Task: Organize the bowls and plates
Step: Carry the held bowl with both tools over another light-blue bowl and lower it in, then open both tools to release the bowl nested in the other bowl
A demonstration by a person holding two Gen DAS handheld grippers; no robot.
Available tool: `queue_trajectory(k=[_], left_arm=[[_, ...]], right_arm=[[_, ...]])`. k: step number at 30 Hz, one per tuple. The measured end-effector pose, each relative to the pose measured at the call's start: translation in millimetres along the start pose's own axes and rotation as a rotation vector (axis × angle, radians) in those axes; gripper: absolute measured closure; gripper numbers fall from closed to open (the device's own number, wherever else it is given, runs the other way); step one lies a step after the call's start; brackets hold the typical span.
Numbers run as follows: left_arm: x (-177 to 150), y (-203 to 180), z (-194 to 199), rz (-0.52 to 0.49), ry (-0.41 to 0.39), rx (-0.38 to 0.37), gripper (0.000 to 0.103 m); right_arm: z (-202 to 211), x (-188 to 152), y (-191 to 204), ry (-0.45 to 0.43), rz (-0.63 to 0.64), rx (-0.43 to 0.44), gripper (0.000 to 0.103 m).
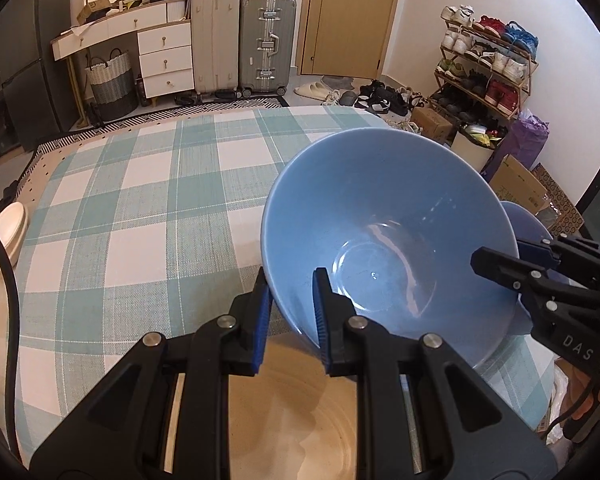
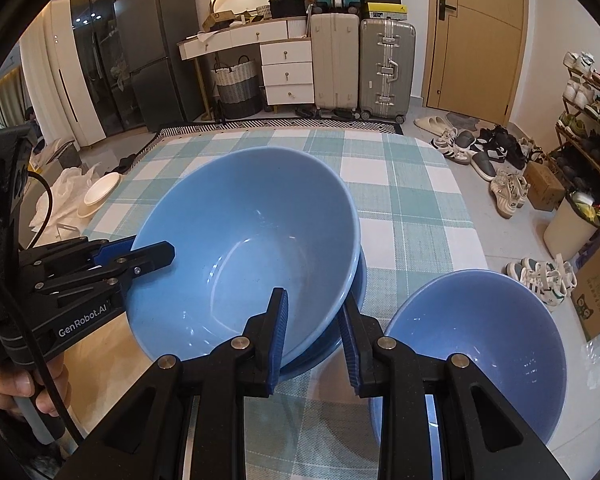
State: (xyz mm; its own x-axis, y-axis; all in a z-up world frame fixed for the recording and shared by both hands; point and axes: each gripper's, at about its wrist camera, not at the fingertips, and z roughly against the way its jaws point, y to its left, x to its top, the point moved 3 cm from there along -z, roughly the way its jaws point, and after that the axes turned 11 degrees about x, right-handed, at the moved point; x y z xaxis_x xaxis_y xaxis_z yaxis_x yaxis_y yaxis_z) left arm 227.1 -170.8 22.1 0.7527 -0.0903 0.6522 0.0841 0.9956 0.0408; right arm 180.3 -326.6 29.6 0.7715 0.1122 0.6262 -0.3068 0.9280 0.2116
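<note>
A large blue bowl (image 1: 384, 216) (image 2: 244, 240) is tilted above the checked tablecloth, gripped from both sides. My left gripper (image 1: 292, 312) is shut on its near rim, one finger inside and one outside. My right gripper (image 2: 314, 336) is shut on the opposite rim. The rim of a second blue bowl (image 2: 358, 280) shows just under it, and the upper bowl seems to nest in that one. A smaller blue bowl (image 2: 476, 352) (image 1: 528, 220) stands on the table to the right. A beige plate (image 1: 292, 420) lies under my left gripper.
The table with its teal and white cloth (image 1: 148, 200) (image 2: 412, 208) extends away from me. Cream plates (image 1: 8, 224) (image 2: 100, 192) lie off its left edge. Suitcases (image 1: 240, 44), a drawer unit, a shoe rack (image 1: 488, 64) and boxes line the room beyond. A hand (image 2: 16, 392) holds the left gripper's handle.
</note>
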Motion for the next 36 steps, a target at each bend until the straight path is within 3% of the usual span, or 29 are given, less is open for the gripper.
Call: queue_trajectory(k=[18, 28, 33, 36], left_arm=[[-1, -2, -22, -0.040, -0.008, 0.050, 0.086], [-6, 1, -24, -0.030, 0.009, 0.033, 0.086], [-6, 5, -22, -0.003, 0.013, 0.005, 0.086], [-5, 9, -18, 0.022, 0.018, -0.033, 0.079]], right_arm=[[-12, -7, -5, 0.026, 0.008, -0.015, 0.077], [-12, -9, -9, 0.026, 0.012, -0.034, 0.074], [-7, -9, -10, 0.008, 0.012, -0.018, 0.068], [0, -8, -12, -0.018, 0.000, 0.010, 0.046]])
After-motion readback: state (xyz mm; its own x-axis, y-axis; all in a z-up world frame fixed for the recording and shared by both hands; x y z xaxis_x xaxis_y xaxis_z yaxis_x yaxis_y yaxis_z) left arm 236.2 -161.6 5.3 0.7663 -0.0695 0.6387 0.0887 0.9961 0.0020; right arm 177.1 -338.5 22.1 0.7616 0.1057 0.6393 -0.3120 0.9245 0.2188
